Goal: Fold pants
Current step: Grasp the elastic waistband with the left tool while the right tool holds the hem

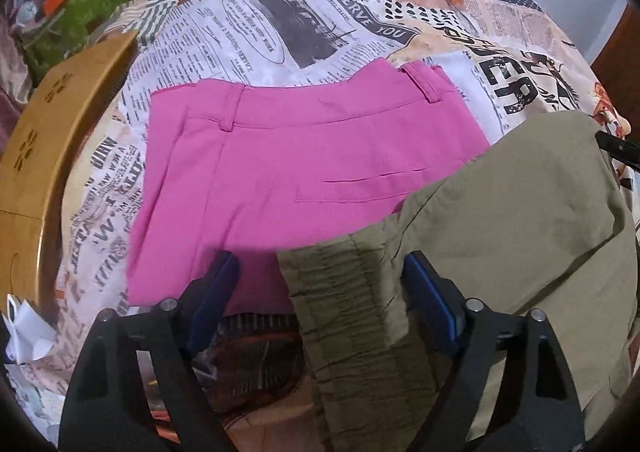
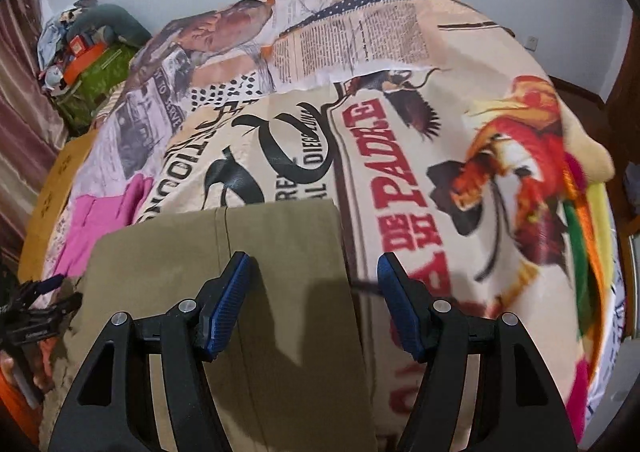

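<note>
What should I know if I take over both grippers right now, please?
Left gripper: open, jaws either side of the khaki pants' elastic waistband, not clamped.
Right gripper: open, over the other end of the khaki pants, holding nothing.
Pink pants: flat on the bedspread, partly under the khaki pair.
Done: khaki pants lie laid out, seemingly folded lengthwise.
Left: grip both ends and fold them across; the pink pair looks unfinished too.

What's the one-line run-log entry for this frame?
task: fold pants | left claw: open, over olive pants waistband | right claw: open, over olive pants' right edge | pink pants: flat on bedspread
</note>
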Demonstrator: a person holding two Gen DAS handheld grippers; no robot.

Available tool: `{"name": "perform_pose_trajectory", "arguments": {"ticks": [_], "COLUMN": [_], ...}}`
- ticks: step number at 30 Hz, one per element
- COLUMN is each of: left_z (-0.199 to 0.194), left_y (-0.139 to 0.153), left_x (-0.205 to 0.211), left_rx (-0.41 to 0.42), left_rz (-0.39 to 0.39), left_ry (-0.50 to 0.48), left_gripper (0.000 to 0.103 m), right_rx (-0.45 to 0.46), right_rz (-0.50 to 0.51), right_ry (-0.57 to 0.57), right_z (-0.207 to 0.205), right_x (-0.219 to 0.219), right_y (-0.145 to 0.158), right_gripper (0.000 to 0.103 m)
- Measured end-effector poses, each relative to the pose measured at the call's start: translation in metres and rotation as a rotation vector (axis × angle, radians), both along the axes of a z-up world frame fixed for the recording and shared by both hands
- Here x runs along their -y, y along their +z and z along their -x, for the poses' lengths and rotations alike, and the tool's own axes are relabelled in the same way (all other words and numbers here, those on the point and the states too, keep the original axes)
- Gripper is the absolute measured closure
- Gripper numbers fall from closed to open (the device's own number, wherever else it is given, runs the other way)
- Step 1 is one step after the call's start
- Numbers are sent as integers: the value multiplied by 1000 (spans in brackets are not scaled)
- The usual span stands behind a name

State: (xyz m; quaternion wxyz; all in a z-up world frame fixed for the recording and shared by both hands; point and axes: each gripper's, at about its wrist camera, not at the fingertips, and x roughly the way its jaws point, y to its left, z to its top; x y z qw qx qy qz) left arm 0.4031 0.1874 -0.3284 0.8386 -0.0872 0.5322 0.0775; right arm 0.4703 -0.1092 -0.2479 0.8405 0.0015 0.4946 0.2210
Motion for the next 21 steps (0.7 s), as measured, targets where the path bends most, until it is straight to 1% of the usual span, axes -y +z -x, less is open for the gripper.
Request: {"name": "perform_pose_trajectory", "arguments": {"ticks": [3,4,6,7,9,10,11,12,13,16,18,19,21], "left_z": [1,1,1,1,3,5,6,6,8,12,15,16,20], "left_y": [-2,-2,-2,-1,1,4,6,9,13,27,38,44,60], "left_x": [1,2,3,3,4,6,8,10,14,20,19,18,17], "left_rx": [8,10,10,10,17,26,30,31,42,71,94,106,133], "left_rz": [-7,-13,-15,-16,-28,-29,-14,-32,-70,-128,-133,-130,-121], "left_ry": [2,3,5,6,4,-4,-22,-21,-21,-29,-26,-23,-16], "left_gripper": [18,19,20,22,29,40,50,50,50,52,52,53,53], "right_rx": [13,18,31,45,70,87,101,103,106,152,187,211,231], "right_rz": [-5,-7,3,18,51,72,82,84,77,93,102,97,79], "right_ry": [-2,-4,11,30,38,39,31,27,20,4,2,0,-6], "right_z": [-3,-3,-4,-1,0,1,3,2,3,12,19,25,31], "right_x": [-6,-8,-13,-18,-24,-28,-28,-28,-27,-24,-22,-19,-14], "right_y": [1,1,0,1,1,2,4,5,7,18,28,38,52], "right_gripper": [39,42,51,58,64,74,87,90,91,91,91,92,92]}}
